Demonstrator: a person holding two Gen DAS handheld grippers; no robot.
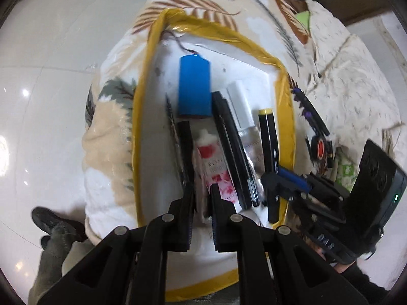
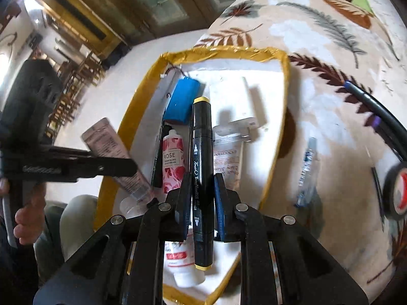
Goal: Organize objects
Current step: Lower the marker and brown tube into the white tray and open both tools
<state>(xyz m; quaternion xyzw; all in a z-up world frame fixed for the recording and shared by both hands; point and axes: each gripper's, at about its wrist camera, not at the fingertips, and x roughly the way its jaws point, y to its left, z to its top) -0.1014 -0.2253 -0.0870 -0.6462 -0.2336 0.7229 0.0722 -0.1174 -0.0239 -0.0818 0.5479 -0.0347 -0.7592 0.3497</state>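
Most items are already laid in the yellow-edged tray point(image 2: 277, 117). A black marker point(image 2: 202, 167) is clamped by the right gripper point(image 2: 202, 198), a cream tube point(image 2: 114, 157) by the left gripper point(image 2: 127, 169). Tape roll point(image 2: 396, 190) and pens remain outside at 3 o'clock.

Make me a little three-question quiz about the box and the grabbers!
1. True or false: the right gripper holds a marker over the yellow-edged box.
2. What colour is the battery pack in the box? A) blue B) green C) orange
3. Fill in: the tube in the left gripper is pale ____.

Key: 1 true; 2 A; 3 pink.
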